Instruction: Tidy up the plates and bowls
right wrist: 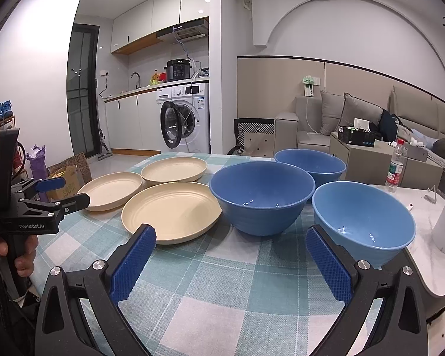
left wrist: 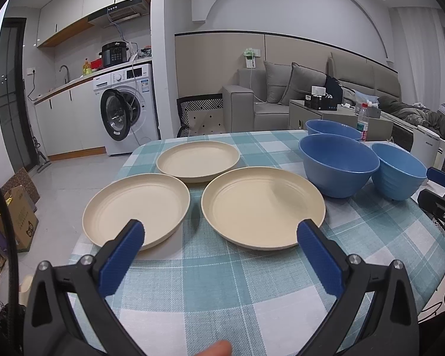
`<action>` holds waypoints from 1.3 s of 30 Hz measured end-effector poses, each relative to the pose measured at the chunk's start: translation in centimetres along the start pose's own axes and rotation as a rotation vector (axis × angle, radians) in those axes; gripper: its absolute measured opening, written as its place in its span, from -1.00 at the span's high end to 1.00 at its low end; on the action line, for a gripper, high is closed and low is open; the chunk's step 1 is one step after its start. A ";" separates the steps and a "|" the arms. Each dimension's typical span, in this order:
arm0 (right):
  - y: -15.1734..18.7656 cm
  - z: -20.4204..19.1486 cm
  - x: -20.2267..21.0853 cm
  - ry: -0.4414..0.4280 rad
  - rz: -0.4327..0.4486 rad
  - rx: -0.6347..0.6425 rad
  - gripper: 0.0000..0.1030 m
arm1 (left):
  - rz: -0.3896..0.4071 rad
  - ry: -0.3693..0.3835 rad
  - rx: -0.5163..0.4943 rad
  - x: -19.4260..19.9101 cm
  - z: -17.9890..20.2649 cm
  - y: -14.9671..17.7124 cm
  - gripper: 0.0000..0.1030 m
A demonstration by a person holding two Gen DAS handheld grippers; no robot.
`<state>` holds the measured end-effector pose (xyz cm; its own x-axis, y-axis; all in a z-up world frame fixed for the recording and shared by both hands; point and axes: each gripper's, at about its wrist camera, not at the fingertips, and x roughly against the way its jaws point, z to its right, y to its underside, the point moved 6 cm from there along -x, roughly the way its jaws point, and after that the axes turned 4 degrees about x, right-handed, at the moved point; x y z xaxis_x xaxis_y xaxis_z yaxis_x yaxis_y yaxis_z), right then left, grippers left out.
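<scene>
While both claws hover above the near edge of the checked tablecloth (left wrist: 210,281), nothing is held in either. Furthest left, the left gripper (left wrist: 219,234) stands released, its blue pads (left wrist: 124,252) spread wide, one over the near rim of the left plate (left wrist: 136,209) and the other over the rim of the near plate (left wrist: 262,207). A third plate (left wrist: 198,161) lies behind these two, close to both. Right of the plates stand three blue bowls: the middle bowl (right wrist: 261,197) just beside the near plate, the far bowl (right wrist: 310,167) behind it, and the right bowl (right wrist: 363,216) at the cloth's edge. The right gripper (right wrist: 231,244) is likewise released and empty, its pads (right wrist: 329,264) apart, one before the near plate, the other before the right bowl. All plates and bowls sit upright and unstacked.
</scene>
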<state>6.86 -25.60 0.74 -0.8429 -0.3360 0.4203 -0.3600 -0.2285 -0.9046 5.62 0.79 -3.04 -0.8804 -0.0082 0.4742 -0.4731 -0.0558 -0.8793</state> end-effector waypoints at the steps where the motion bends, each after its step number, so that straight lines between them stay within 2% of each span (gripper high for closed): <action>1: 0.0 -0.1 0.0 -0.001 0.000 -0.001 -1.00 | 0.002 -0.003 -0.003 0.1 0.0 0.0 -1.00; 26: -2.2 -0.1 0.2 0.002 -0.004 -0.010 -1.00 | 0.035 -0.015 0.006 1.3 -1.4 -2.0 -1.00; 39: -6.2 -2.1 -0.4 -0.041 -0.035 0.054 -1.00 | 0.031 -0.017 0.038 0.9 -3.2 -4.1 -1.00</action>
<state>8.59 -22.15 6.06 -0.8126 -0.3642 0.4550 -0.3659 -0.2889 -0.8847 6.61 4.21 0.82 -0.8936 -0.0279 0.4479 -0.4438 -0.0933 -0.8912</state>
